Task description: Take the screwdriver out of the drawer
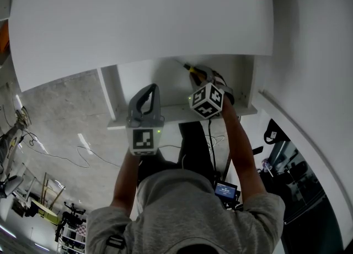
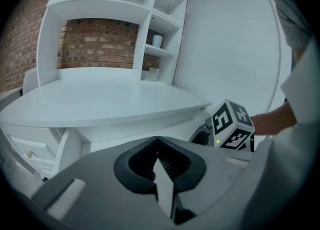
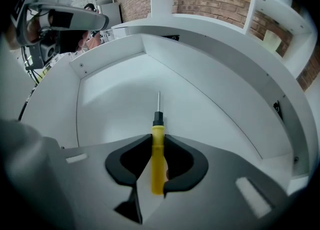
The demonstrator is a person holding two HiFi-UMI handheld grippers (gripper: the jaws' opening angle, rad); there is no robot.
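The right gripper [image 3: 158, 136] gripped the screwdriver [image 3: 157, 166] by its handle inside the drawer [image 3: 107, 59]. Grasp judged complete; the next move required lifting it clear.

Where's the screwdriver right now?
In the right gripper view, the yellow-handled screwdriver sits at centre, its handle clamped between the jaws of the right hand-held gripper. It is inside the open white drawer, with its tip pointing deeper in.

Head view: high above drawer [image 1: 165, 79], facing steeply down; bench [image 1: 138, 15] fills upper frame.
Left gripper view: low, outside drawer, facing across bench toward shelves [image 2: 156, 49]; marker cube [image 2: 231, 125] at right.
Right gripper view: close, facing down into drawer.
Head and right gripper views share drawer inside.
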